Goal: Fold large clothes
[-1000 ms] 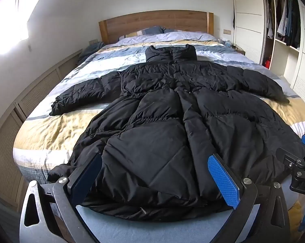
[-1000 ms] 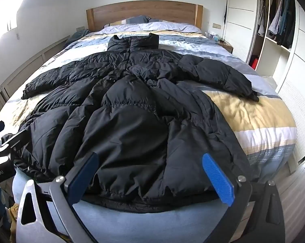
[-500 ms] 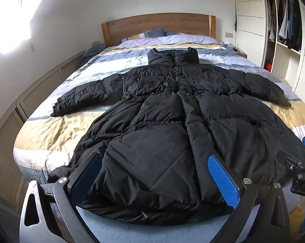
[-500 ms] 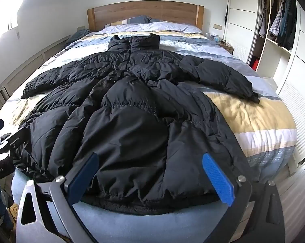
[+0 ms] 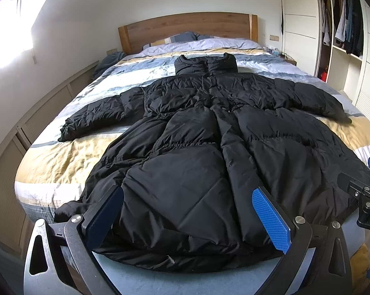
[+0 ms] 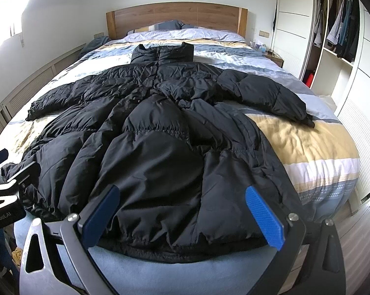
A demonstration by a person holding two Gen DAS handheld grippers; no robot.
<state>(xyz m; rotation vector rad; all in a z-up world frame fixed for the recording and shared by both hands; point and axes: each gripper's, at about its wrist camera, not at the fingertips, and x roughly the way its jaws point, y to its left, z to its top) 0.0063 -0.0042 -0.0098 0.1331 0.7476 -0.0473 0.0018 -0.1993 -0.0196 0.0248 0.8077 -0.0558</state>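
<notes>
A long black puffer coat (image 5: 204, 147) lies spread flat on the bed, collar toward the headboard, both sleeves out to the sides, hem at the foot edge. It also shows in the right wrist view (image 6: 160, 142). My left gripper (image 5: 187, 194) is open and empty, held just above the hem's left part. My right gripper (image 6: 182, 191) is open and empty above the hem's right part. Part of the right gripper shows at the right edge of the left wrist view (image 5: 366, 191); part of the left gripper shows at the left edge of the right wrist view (image 6: 3, 184).
The bed (image 5: 62, 157) has a striped yellow, white and blue cover and a wooden headboard (image 5: 185, 27). An open wardrobe (image 6: 337, 34) with hanging clothes stands on the right. Low panelled cabinets (image 5: 37, 113) run along the left wall. A nightstand (image 6: 273, 55) sits by the headboard.
Both grippers have risen and tilted slightly, so the coat sits a little lower in both views. The coat has not moved and both grippers stay open.
</notes>
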